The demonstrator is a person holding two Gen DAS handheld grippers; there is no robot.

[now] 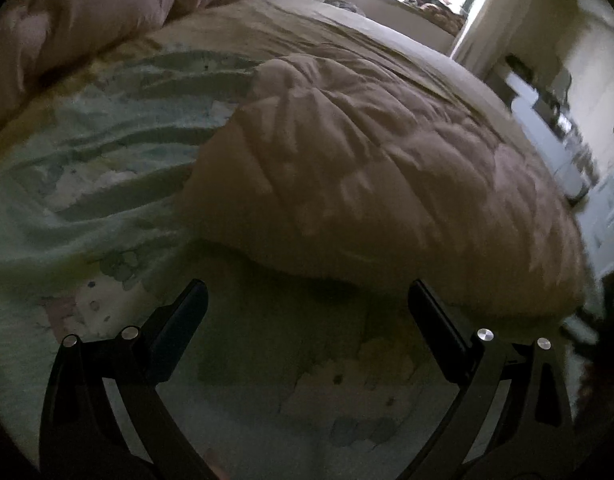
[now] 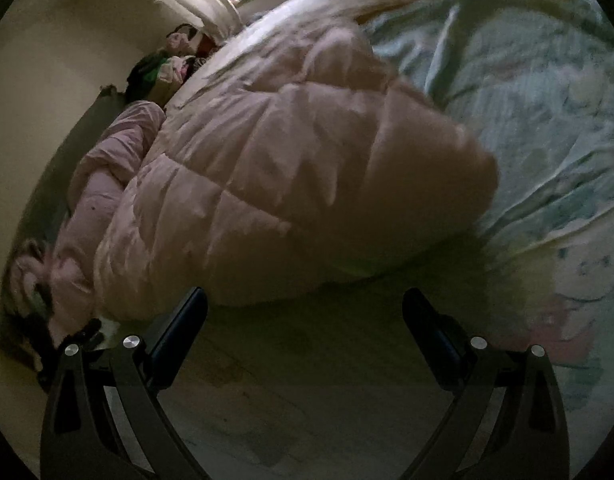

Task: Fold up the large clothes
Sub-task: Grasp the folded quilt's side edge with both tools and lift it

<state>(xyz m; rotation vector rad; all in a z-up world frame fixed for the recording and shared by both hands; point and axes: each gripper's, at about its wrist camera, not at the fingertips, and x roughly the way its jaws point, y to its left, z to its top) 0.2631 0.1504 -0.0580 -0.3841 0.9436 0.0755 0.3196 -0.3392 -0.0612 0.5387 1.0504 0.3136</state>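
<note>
Here, the left gripper (image 1: 307, 296) and right gripper (image 2: 305, 304), both spread empty, face the puffy quilted pink jacket (image 1: 371, 168) on the pale green printed bedsheet (image 1: 107, 152).

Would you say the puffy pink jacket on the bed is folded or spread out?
Folded: the puffy pink jacket lies as a compact, rounded bundle on the bed sheet.

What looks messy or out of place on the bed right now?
Nothing looks spilled or damaged. The puffy pink jacket lies bunched in a rumpled mound on the wrinkled printed sheet, not spread flat. Both the left tool and right tool are open, gripping nothing.
</note>
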